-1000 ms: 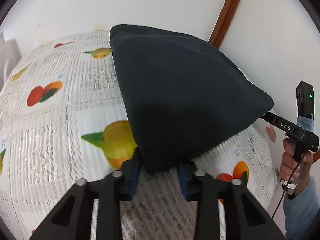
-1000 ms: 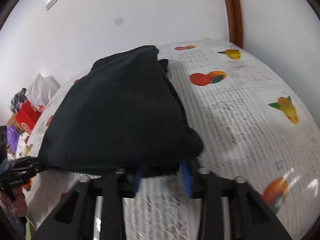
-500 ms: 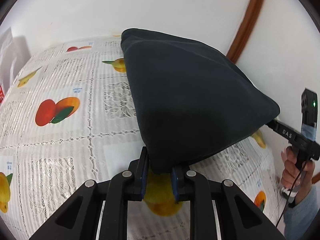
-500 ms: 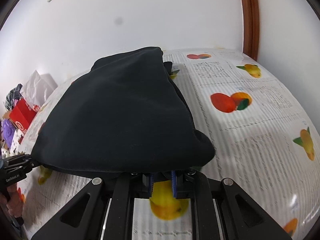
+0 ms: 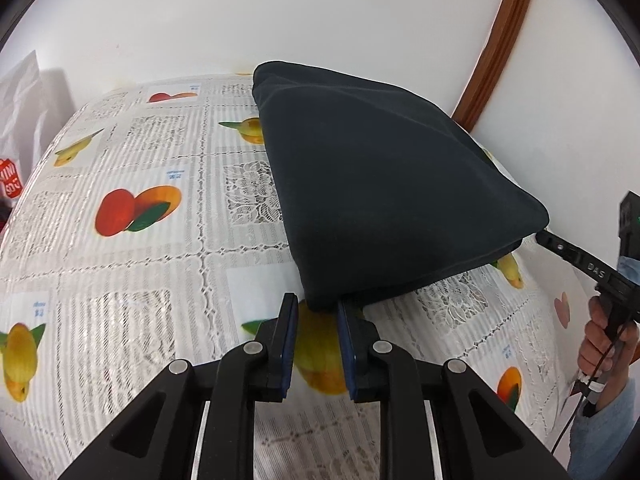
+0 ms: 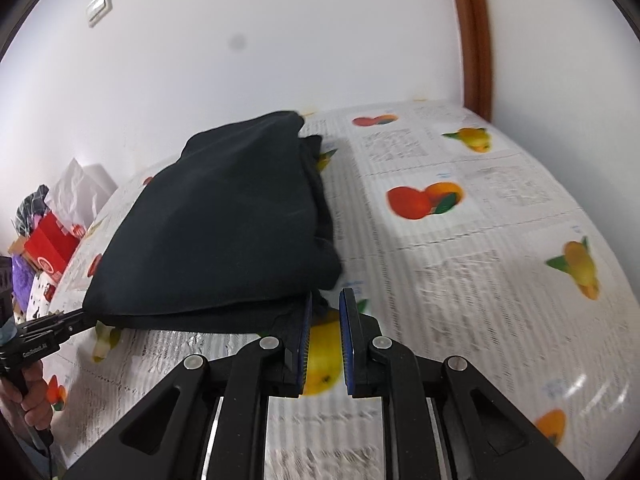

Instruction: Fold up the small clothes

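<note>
A dark navy garment (image 5: 384,184), folded over on itself, lies on a table with a fruit-print lace cloth (image 5: 140,248). My left gripper (image 5: 317,305) has its jaws a little apart at the garment's near corner; the cloth tip sits at the gap but the pads do not press it. In the right wrist view the garment (image 6: 224,224) lies left of centre. My right gripper (image 6: 325,300) is likewise slightly open at the other near corner, with a bit of cloth at its left pad. Each gripper shows in the other's view, at the garment's edge (image 5: 576,260) (image 6: 48,328).
White walls stand close behind the table, with a brown wooden door frame (image 5: 496,40) at the corner. Red boxes, purple packets and white paper (image 6: 48,236) are piled at the table's left end. A wall switch (image 6: 98,6) is high up on the left.
Both grippers lowered the folded edge toward the table and their jaws went from shut on the cloth to slightly apart. The garment now rests lower and flatter.
</note>
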The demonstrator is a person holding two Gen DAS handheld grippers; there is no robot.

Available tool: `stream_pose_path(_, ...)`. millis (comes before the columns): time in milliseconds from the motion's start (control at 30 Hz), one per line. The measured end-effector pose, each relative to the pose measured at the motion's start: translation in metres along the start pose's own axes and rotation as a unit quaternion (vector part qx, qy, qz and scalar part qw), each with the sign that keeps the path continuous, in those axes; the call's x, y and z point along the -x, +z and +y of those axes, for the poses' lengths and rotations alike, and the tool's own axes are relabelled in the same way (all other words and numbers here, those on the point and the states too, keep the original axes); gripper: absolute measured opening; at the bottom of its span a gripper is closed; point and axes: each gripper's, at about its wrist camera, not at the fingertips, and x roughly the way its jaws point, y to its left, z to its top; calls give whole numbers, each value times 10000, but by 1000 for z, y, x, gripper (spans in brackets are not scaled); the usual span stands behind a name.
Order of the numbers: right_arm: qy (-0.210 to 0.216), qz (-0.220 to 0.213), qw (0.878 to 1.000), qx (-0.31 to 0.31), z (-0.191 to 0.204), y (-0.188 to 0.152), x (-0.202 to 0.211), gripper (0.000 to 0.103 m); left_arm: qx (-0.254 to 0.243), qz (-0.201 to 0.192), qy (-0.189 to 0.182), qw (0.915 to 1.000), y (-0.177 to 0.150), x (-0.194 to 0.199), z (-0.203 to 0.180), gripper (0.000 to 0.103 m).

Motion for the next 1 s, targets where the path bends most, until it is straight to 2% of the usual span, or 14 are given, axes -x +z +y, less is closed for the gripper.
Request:
stream_pose_path(33,-21,-42,10000,6,-1,0,6,14,19,-15,2,10000,-1,3,-1,20)
stream_pose_path(200,30,-139,9997,-207,-2,2,34,21,84,-223,86,9997,-2,30,-10,40)
stream_pose_path(233,-16,-137,9997,-218,1,1,41,23,68,-264,158,9995,-3,36,-13,41)
stream_pose_path(300,-182,-116,9996,-154,8,1,50,34,62,-328,255,9991,-4,46,-18,41)
stream_pose_path(367,-421,-137,9990,-29,20,1,63,40,97,-384,267,9989,-5,57,-23,41)
stream_pose_path(433,-489,-157,9987,17,29,2,76,46,121,-464,310,9984,-7,70,-28,46)
stream_pose_path(500,-448,-176,9988,39,36,2,89,50,99,-573,387,9976,-11,85,-36,57)
stream_pose_path(767,-571,-398,9974,166,66,-6,150,68,1,-883,727,9934,-25,137,-64,70)
stream_pose_path(800,-585,-382,9975,142,68,-9,157,78,13,-937,777,9926,-28,143,-66,73)
stream_pose_path(867,-632,-439,9969,169,72,-14,167,87,33,-999,862,9913,-33,152,-69,75)
stream_pose_path(1000,-1052,-632,9919,335,79,-26,184,94,81,-1104,928,9895,-44,168,-73,77)
